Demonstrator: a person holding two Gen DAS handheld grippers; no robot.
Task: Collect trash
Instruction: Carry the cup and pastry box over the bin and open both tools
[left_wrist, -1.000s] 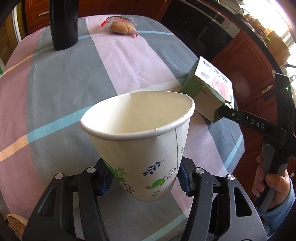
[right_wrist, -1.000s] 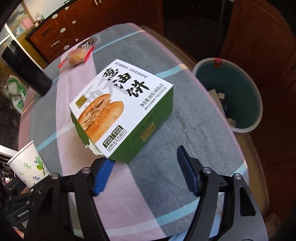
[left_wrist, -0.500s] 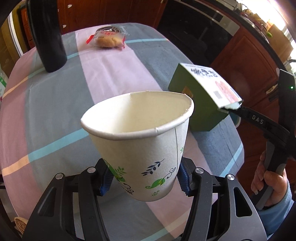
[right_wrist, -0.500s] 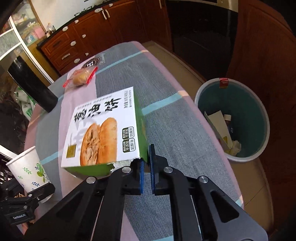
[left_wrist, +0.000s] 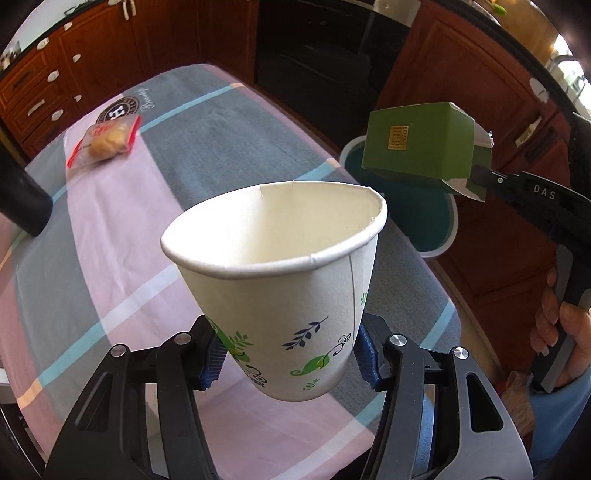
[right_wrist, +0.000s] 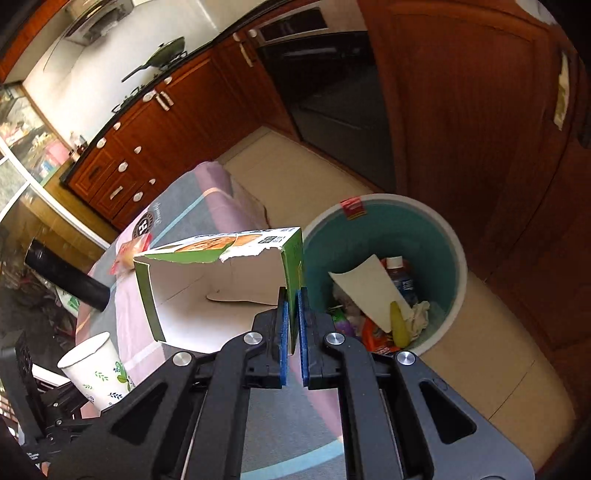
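Gripping the paper cup (left_wrist: 284, 291) low on its sides, my left gripper (left_wrist: 288, 363) holds it above the table (left_wrist: 110, 229). My right gripper (right_wrist: 291, 325) is clamped on the torn green box (right_wrist: 221, 280), lifted beside the teal bin (right_wrist: 454, 258) holding rubbish.

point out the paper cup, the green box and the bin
paper cup (left_wrist: 280, 295), left wrist view, on its outer wall
green box (left_wrist: 417, 147), left wrist view, on its green side
bin (right_wrist: 454, 254), right wrist view, on its rim
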